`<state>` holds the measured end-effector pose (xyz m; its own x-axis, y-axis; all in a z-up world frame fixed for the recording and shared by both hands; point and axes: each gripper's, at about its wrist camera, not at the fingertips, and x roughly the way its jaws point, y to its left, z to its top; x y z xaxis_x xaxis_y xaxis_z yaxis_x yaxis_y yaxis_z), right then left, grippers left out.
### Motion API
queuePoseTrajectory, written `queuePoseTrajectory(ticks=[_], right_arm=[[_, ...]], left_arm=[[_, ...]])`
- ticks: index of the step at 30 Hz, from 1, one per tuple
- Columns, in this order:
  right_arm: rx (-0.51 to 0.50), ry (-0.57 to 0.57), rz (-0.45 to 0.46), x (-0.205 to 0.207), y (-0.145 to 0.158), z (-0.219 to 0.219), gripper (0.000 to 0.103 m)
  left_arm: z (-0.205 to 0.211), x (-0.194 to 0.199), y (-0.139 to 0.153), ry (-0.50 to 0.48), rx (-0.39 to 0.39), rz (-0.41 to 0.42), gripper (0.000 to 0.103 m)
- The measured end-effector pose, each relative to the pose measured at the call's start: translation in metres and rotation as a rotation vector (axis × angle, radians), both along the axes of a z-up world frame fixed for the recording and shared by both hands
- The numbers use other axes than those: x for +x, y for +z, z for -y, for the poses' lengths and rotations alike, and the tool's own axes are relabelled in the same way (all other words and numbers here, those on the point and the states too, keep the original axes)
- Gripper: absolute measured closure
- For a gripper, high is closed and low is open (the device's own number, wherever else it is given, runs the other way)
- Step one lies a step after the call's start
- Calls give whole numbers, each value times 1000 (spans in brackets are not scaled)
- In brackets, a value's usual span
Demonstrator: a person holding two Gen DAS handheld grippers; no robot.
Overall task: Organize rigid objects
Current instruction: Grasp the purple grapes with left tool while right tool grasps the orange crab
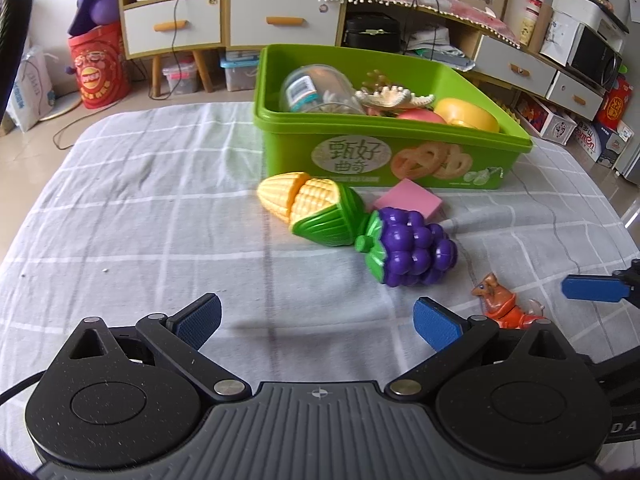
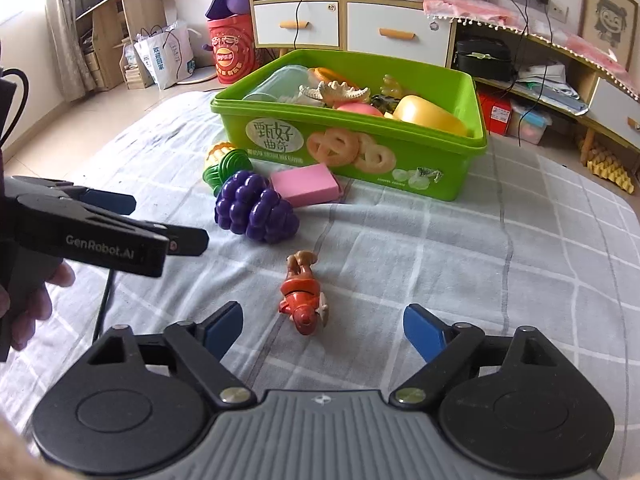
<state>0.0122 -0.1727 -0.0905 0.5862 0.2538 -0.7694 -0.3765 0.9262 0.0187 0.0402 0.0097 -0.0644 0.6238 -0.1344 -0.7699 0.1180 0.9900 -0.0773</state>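
Right gripper (image 2: 323, 330) agape over glossy, lumpy orange figurine (image 2: 304, 300).

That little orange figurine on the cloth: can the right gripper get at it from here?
Probably yes. The orange figurine lies alone on the cloth, just ahead of the open right gripper, with nothing between them.

The tool (image 1: 596, 288) partly hides the orange figurine (image 1: 505, 305).
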Motion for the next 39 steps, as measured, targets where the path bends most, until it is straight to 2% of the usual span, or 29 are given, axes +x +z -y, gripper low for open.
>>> queuePoseTrajectory(ticks=[2,3,5,8,12,19,25,26,27,28,29,30,32,34,39], right_arm=[[6,2,0,2,-1,-1,56],[8,3,-7,3,-2,-2,60],[8,7,-20,5,-3,-3,76],[-2,-3,-55,9,-4,-3,90],[-5,-50,-88,12,-4,4,103],[23,-164,-119,19,1,32,103],[67,-143,-148,18,1,40,103],[71,-135,-149,18,1,39,99],[76,-124,-150,17,1,37,94],[80,-109,-152,16,1,34,85],[82,-96,-153,16,1,31,75],[81,-84,-153,14,0,28,72],[65,-62,-151,12,-2,21,61],[46,-47,-145,11,-4,15,56],[23,-53,-129,12,-7,6,50]], left_arm=[[5,1,-1,-7,-2,7,2],[8,1,-2,-11,-4,12,2],[12,2,-2,-19,-10,23,2],[20,2,-2,-33,-21,48,2],[32,3,-2,-56,-46,80,2],[50,5,-3,-66,-40,117,3],[54,12,-6,-5,-59,110,8],[54,13,-7,3,-64,106,10],[54,13,-7,9,-70,101,17],[54,14,-7,12,-75,92,28],[53,16,-7,20,-75,81,32],[52,16,-7,23,-83,71,36],[50,16,-6,31,-94,63,36],[48,16,-5,31,-93,53,37],[39,14,-2,31,-111,33,40]])
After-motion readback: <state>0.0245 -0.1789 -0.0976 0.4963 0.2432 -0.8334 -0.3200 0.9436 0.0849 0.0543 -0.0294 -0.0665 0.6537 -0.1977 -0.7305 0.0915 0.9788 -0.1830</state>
